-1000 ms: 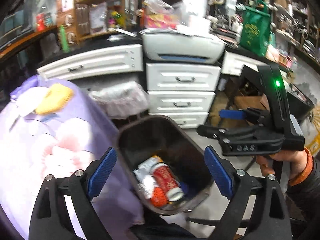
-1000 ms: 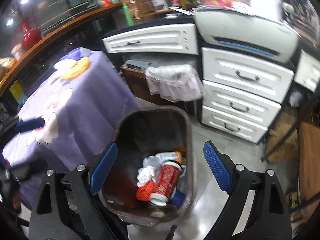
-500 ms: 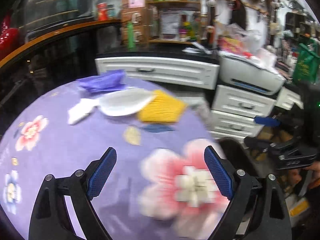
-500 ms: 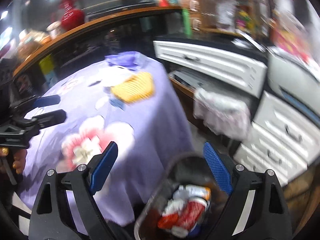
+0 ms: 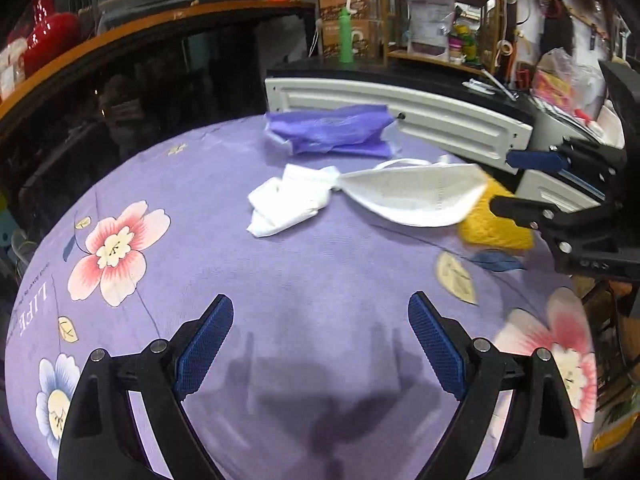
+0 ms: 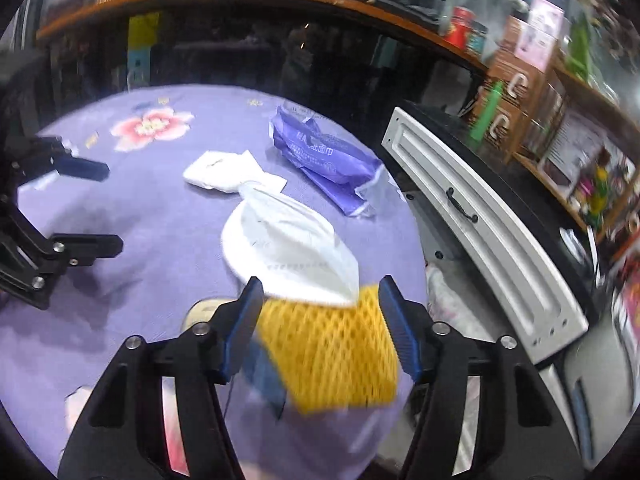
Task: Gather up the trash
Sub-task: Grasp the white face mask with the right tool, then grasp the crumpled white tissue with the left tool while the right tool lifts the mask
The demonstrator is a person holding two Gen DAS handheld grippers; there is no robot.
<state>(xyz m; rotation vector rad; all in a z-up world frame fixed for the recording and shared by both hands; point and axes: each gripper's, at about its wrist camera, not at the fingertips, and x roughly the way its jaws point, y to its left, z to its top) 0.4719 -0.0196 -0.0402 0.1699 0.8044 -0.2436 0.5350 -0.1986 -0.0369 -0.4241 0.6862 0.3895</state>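
Observation:
On the purple flowered tablecloth (image 5: 312, 280) lie a yellow foam net (image 6: 332, 348), a white face mask (image 6: 288, 248), a crumpled white tissue (image 6: 224, 172) and a purple plastic bag (image 6: 324, 156). My right gripper (image 6: 320, 320) is open with its blue pads on either side of the yellow net (image 5: 496, 228), jaws not closed on it. My left gripper (image 5: 320, 344) is open and empty above bare cloth, short of the tissue (image 5: 288, 204), mask (image 5: 416, 196) and bag (image 5: 332, 128). It shows at the left of the right wrist view (image 6: 100, 208).
White drawers (image 6: 480, 216) stand close behind the table's far edge, and also show in the left wrist view (image 5: 400, 108). A dark counter with an orange rim (image 5: 120, 44) curves behind. Shelves with boxes and a green bottle (image 5: 346, 32) lie beyond. The bin is out of view.
Both grippers swung from over the trash bin to the table. The right gripper now straddles the yellow net; the left has come in over the cloth.

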